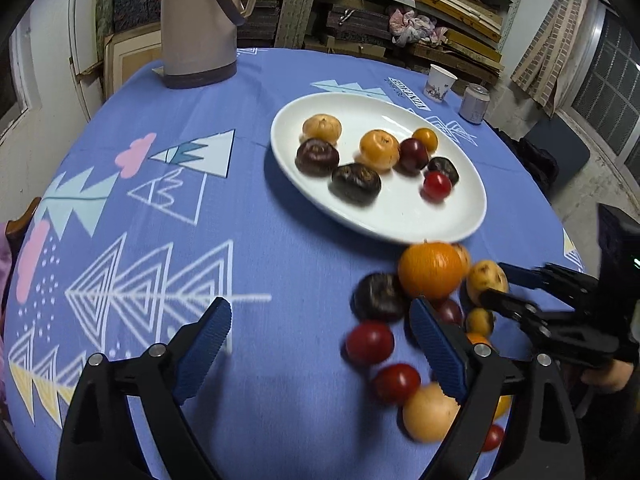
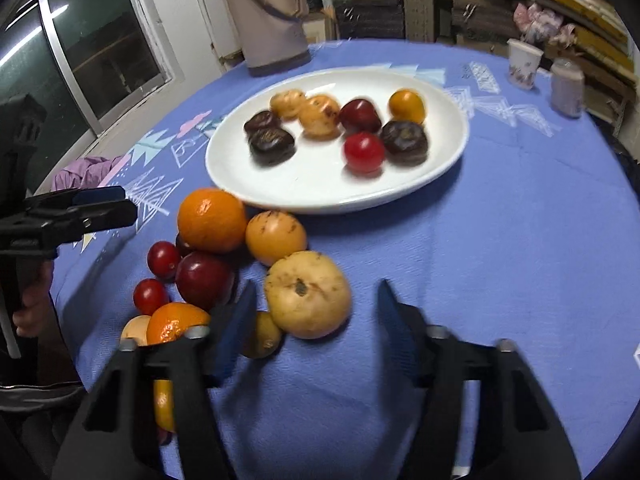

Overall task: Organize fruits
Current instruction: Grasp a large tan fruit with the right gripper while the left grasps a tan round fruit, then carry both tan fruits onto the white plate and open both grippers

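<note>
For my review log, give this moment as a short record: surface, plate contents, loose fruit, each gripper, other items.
surface: blue patterned tablecloth
plate: white, holds eight small fruits, dark, red and yellow-orange
loose fruit: pile in front of the plate, including an orange and a pale yellow fruit
left gripper: open, empty
right gripper: open, nothing gripped, pale yellow fruit just ahead
other items: thermos, paper cup, can
</note>
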